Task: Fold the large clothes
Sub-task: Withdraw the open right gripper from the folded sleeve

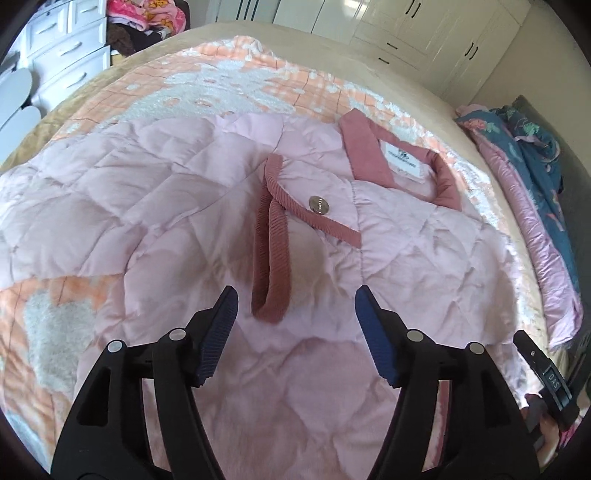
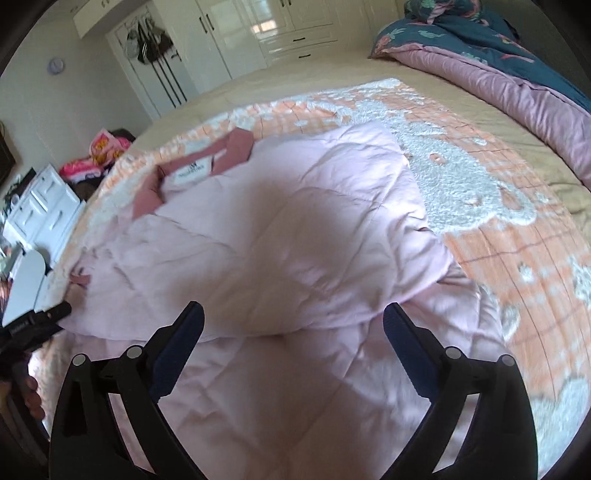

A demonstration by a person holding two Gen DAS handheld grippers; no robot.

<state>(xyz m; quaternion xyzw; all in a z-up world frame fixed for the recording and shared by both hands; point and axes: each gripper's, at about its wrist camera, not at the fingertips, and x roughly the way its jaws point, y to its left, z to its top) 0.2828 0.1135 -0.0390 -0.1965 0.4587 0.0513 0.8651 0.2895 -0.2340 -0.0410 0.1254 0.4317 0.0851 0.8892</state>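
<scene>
A pale pink quilted jacket [image 1: 177, 206] lies spread on the bed, with a dusty-rose collar [image 1: 365, 151], a white label and a metal snap [image 1: 318, 205]. A rose ribbed cuff [image 1: 271, 254] of a folded-in sleeve lies on its front. My left gripper [image 1: 295, 295] hovers just above that cuff, open, nothing between its blue pads. In the right wrist view the same jacket [image 2: 295, 229] shows a sleeve folded across its body. My right gripper [image 2: 293, 312] hangs wide open over the fold's edge, holding nothing.
An orange-and-white fleece blanket [image 2: 498, 236] covers the bed beneath the jacket. A rolled pink and teal duvet [image 2: 517, 74] lies along the far side. White drawers [image 1: 66, 48] and wardrobes [image 1: 406, 29] line the walls. The other gripper's body [image 1: 550, 384] shows at the right edge.
</scene>
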